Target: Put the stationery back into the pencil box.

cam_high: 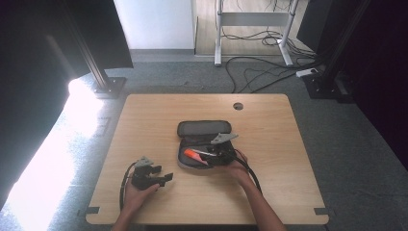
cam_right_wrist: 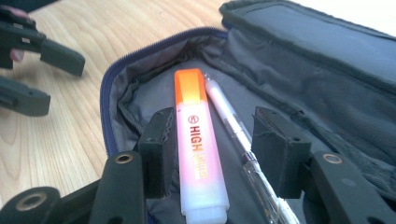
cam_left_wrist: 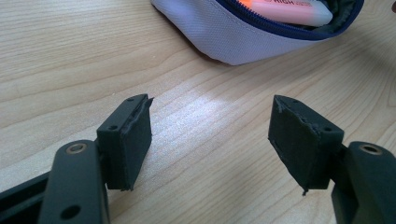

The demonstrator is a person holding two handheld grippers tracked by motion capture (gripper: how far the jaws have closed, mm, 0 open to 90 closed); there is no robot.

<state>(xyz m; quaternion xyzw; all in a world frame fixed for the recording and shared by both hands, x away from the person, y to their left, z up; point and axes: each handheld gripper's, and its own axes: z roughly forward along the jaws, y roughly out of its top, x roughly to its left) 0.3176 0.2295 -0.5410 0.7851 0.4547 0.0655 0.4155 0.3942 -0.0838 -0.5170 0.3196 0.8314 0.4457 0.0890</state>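
Note:
An open pencil case (cam_high: 203, 129), dark grey inside with a pale outer shell (cam_left_wrist: 224, 37), lies at the middle of the wooden table (cam_high: 274, 159). Inside it lie an orange highlighter (cam_right_wrist: 196, 144) and a clear pen (cam_right_wrist: 233, 126), side by side. My right gripper (cam_right_wrist: 215, 140) reaches into the case with its jaws apart on either side of both items; the pads (cam_right_wrist: 159, 144) do not press on them. My left gripper (cam_left_wrist: 212, 140) stands open and empty just above the table, to the left of the case (cam_high: 161, 177), its jaws pointing toward it.
A round cable hole (cam_high: 238, 106) sits near the table's far edge. Beyond the table are floor cables (cam_high: 260, 72), a white desk frame (cam_high: 219, 33) and black posts (cam_high: 98, 72). Bright glare falls on the floor at the left.

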